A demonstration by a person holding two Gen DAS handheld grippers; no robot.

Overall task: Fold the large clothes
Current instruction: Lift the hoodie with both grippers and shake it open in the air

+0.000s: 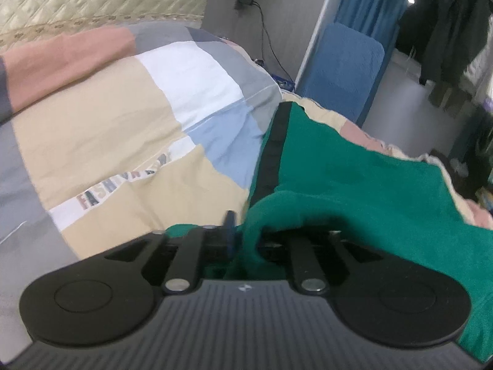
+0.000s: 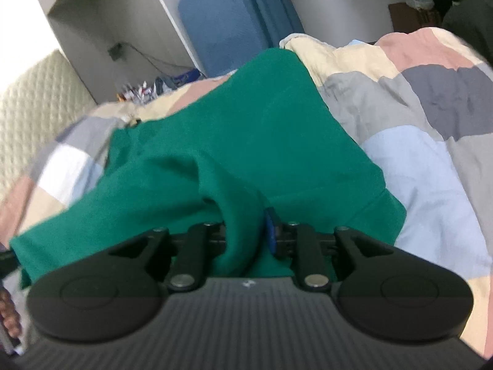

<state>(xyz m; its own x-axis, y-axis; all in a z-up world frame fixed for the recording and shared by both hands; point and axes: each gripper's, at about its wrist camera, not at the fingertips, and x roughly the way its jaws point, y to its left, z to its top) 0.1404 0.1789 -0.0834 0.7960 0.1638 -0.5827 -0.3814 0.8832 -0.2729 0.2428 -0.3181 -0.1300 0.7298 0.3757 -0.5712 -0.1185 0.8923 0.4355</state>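
Left wrist view shows a patchwork quilt (image 1: 123, 117) on the bed, then a green garment (image 1: 354, 178) with a black stripe (image 1: 271, 154) lying over it. The left tool (image 1: 243, 234) has its jaws partly apart, with a fold of the green cloth between them; whether the pads press on it cannot be told. On the right wrist view, the right tool (image 2: 246, 234) likewise stands partly apart around a bunched fold of the same garment (image 2: 246, 141).

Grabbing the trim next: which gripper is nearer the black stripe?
Left. The stripe runs right up to the left gripper; the right gripper sits in plain green cloth, no stripe in view.
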